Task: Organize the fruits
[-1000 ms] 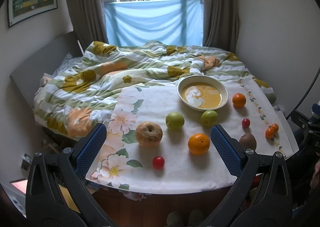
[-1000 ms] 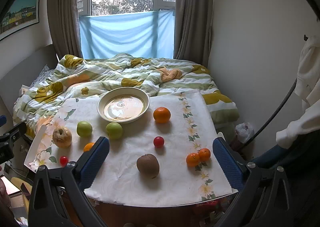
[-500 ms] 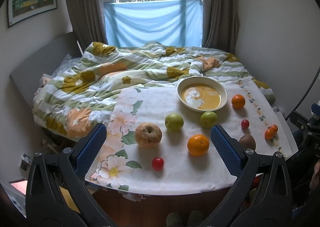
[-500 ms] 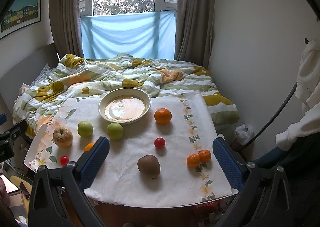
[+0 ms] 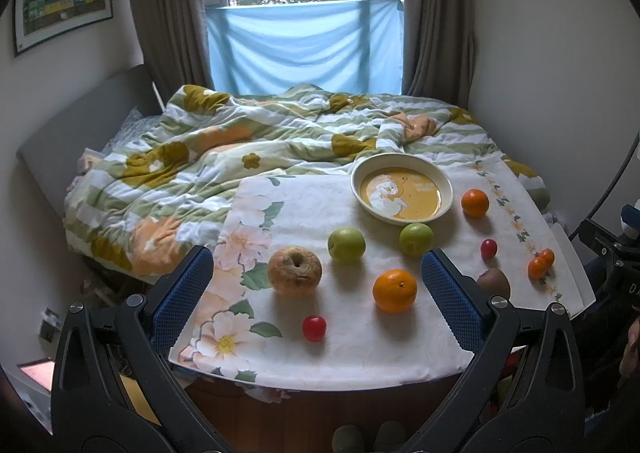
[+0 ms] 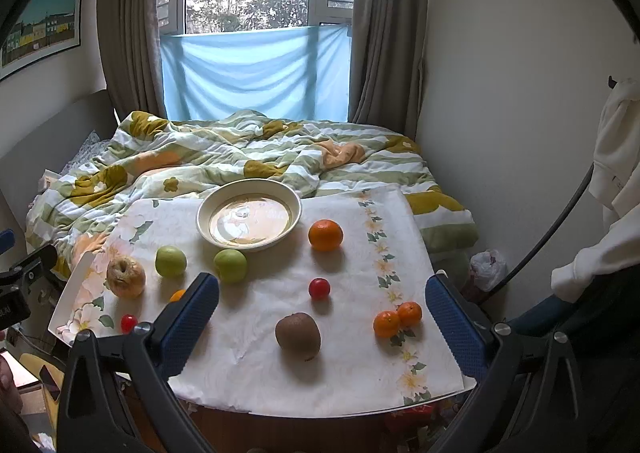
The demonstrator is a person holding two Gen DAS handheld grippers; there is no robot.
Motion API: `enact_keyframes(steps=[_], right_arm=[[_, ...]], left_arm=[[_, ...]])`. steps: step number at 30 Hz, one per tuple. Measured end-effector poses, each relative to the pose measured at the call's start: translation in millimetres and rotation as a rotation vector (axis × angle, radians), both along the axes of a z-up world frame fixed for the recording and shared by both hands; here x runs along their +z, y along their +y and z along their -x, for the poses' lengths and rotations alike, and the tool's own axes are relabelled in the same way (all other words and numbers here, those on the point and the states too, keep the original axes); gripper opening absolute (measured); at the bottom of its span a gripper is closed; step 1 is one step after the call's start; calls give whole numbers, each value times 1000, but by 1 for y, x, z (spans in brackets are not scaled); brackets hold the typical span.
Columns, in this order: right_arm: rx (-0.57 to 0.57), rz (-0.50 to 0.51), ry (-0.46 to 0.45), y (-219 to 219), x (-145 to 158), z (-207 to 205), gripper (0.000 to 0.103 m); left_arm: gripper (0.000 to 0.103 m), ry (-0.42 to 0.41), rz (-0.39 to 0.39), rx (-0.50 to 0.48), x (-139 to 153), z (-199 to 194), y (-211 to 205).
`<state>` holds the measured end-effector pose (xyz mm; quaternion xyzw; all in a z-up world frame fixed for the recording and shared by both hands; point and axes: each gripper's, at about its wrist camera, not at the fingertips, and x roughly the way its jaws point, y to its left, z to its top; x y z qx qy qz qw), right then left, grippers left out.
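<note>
A cream bowl stands at the far side of a flower-print cloth. Loose fruit lies on the cloth: a wrinkled apple, two green apples, two large oranges, two cherry tomatoes, a kiwi and two small mandarins. My left gripper is open and empty above the near edge, around the wrinkled apple and orange. My right gripper is open and empty, hovering around the kiwi.
A bed with a rumpled green, white and orange quilt lies behind the table. A window with a blue cloth and grey curtains is at the back. A white wall is on the right, with a white garment hanging.
Both views have shifted only slightly; the table sits a little lower and nearer in the frames. Both grippers stay open and no fruit has moved.
</note>
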<state>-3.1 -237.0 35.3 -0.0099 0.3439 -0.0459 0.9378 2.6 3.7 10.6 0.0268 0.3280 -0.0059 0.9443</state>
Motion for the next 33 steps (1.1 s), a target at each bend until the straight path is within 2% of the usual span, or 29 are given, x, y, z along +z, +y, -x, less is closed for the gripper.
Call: enact_keyframes(steps=[33], right_arm=[[4, -6, -5, 4, 1, -2, 103]], left_arm=[[103, 2, 2, -1, 0, 1, 2]])
